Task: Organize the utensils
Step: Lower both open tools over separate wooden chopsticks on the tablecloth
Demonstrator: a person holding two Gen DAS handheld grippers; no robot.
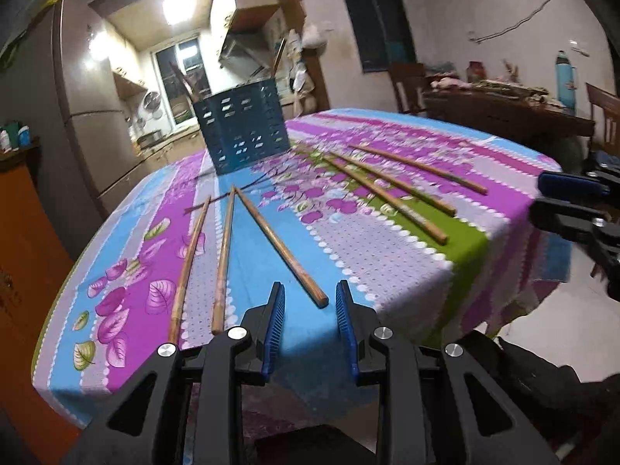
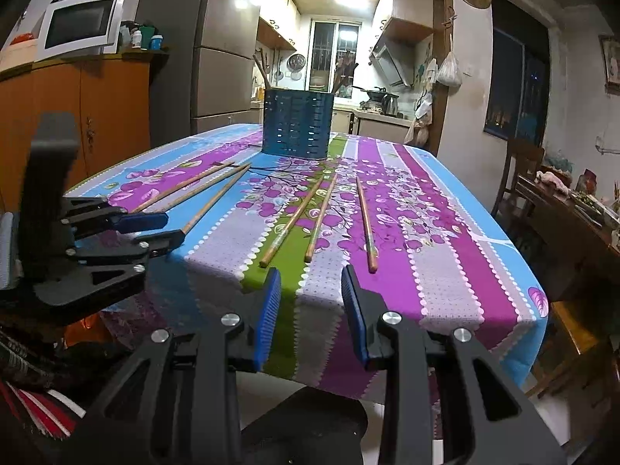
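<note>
Six chopsticks lay on the flowered tablecloth (image 2: 445, 286), both grippers empty

The left gripper (image 1: 310, 294) hung with jaws apart just short of the nearest of three left chopsticks (image 1: 281, 246); the right gripper (image 2: 312, 279) gaped near three others (image 2: 323, 217). The blue holder (image 2: 297, 124) stood at the far edge

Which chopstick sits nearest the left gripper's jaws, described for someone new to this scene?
On the floral tablecloth, well in front of the blue slotted utensil holder, three chopsticks fan out on the left. It is the rightmost chopstick of that fan, on the blue stripe. Unlike its neighbours, its butt end points between the left gripper pads.
</note>
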